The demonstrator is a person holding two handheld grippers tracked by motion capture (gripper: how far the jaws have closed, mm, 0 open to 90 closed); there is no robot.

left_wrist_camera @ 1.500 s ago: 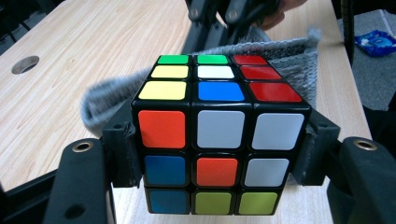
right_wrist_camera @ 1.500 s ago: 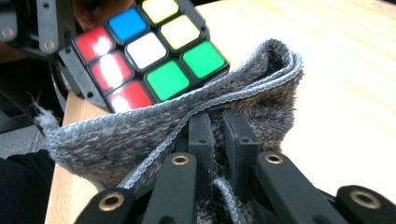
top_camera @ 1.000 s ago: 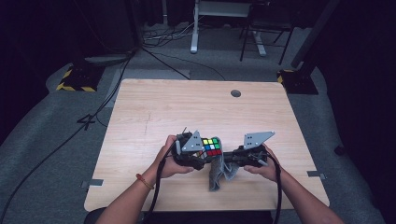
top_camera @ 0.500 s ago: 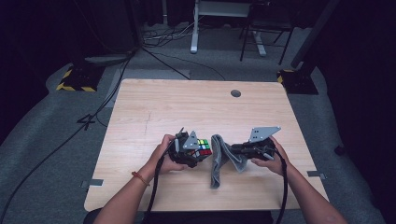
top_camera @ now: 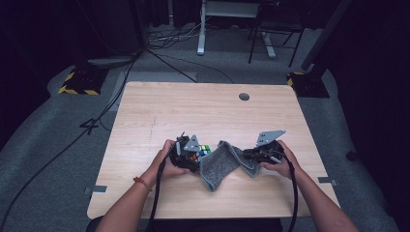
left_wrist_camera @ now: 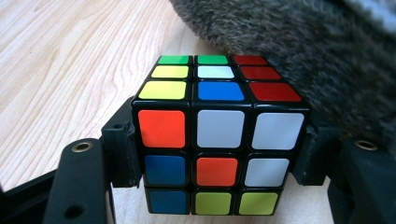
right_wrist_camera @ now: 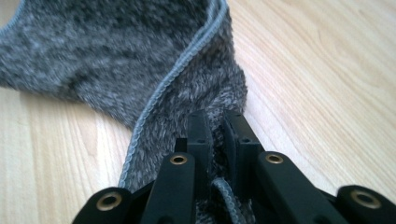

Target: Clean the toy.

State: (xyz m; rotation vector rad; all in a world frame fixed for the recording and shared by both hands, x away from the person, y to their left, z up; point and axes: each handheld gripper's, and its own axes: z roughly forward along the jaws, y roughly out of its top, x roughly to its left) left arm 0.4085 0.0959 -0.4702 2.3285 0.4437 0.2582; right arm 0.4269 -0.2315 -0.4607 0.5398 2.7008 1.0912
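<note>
A: High view: where is the puzzle cube (top_camera: pixel 203 151)?

B: Near the table's (top_camera: pixel 159 108) front edge, clamped between the left gripper's (top_camera: pixel 192 152) jaws, touching the grey cloth (top_camera: pixel 220 165).

A: And the right gripper (top_camera: pixel 247 155)?

B: Jaws pinched together on the cloth's edge.

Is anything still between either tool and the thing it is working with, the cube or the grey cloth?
Nothing visible is. The left tool is already shut on the puzzle cube, its jaws pressing the cube's two sides. The right tool is shut on a bunched edge of the grey cloth, which lies on the table right beside the cube.
</note>
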